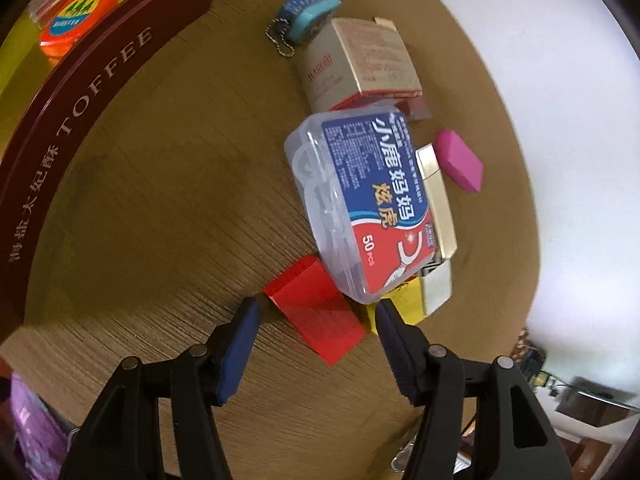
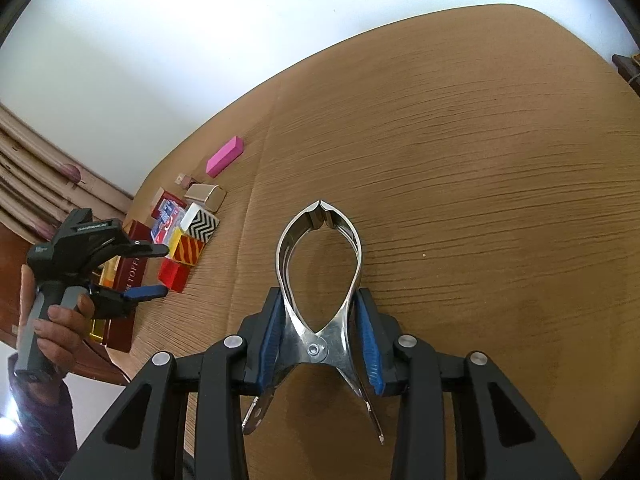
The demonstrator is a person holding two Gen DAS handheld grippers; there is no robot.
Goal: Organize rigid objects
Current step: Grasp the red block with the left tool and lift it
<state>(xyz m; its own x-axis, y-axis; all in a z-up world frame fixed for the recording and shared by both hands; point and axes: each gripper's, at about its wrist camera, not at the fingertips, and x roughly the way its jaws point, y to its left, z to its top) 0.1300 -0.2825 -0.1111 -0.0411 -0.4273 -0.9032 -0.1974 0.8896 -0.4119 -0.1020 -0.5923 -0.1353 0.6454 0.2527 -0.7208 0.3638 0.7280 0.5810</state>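
Red block: flat translucent plastic wedge, lying on the tabletop between and just ahead of the left gripper tips, touching the clear floss-pick box beyond it. Left fingers spread, nothing gripped. Dark red TOFFEE tin at far left, orange round case inside it. Further right: tan carton, pink eraser.

Tabletop is brown wood grain with rounded edge, white wall behind.

Right gripper clenched on a steel spring clamp, clamp nose closed, pointing forward above bare tabletop. Left hand wraps the other gripper's handle at the right view's left edge.
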